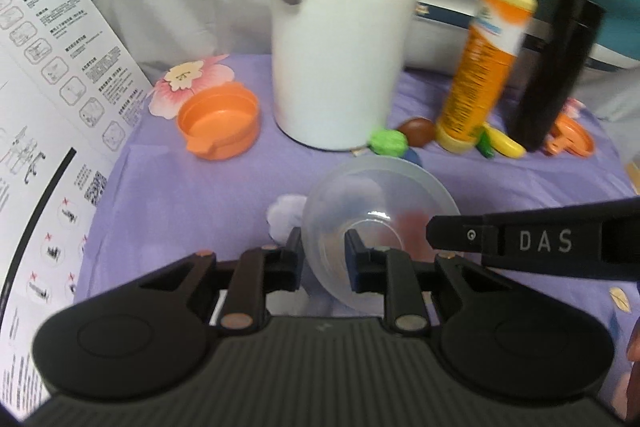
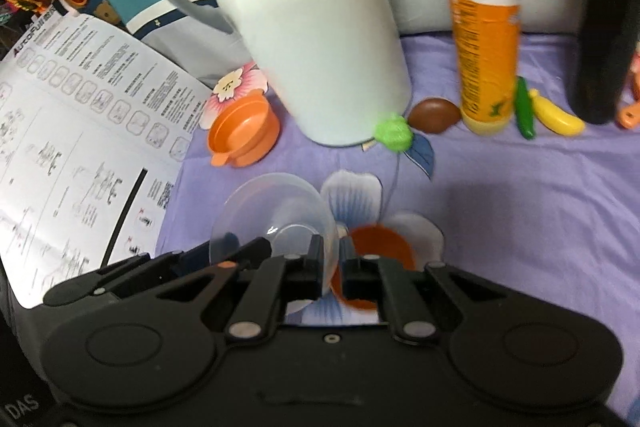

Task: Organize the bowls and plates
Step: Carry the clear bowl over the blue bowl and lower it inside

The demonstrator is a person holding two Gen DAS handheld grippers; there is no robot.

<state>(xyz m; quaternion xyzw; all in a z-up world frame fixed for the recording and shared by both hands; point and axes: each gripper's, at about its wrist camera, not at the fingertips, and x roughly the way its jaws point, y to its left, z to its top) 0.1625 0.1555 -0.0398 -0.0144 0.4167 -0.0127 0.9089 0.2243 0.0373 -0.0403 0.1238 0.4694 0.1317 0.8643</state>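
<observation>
A clear plastic bowl (image 1: 380,211) is held tilted above the purple cloth. My left gripper (image 1: 323,247) is shut on its near rim, one finger inside and one outside. My right gripper (image 2: 331,263) is shut on the same clear bowl's rim (image 2: 276,211), and its finger (image 1: 532,239) reaches in from the right in the left wrist view. A small orange bowl (image 1: 219,121) sits at the back left, also in the right wrist view (image 2: 244,131). An orange plate-like piece (image 1: 570,139) lies at the far right behind the black bottle.
A white jug (image 1: 340,27) stands behind the bowl, with an orange bottle (image 1: 484,55) and a black bottle (image 1: 556,75) to its right. Toy food lies at their bases: a green piece (image 1: 388,143), a brown piece (image 1: 418,131), a banana (image 1: 506,145). A printed sheet (image 1: 44,107) rises at left.
</observation>
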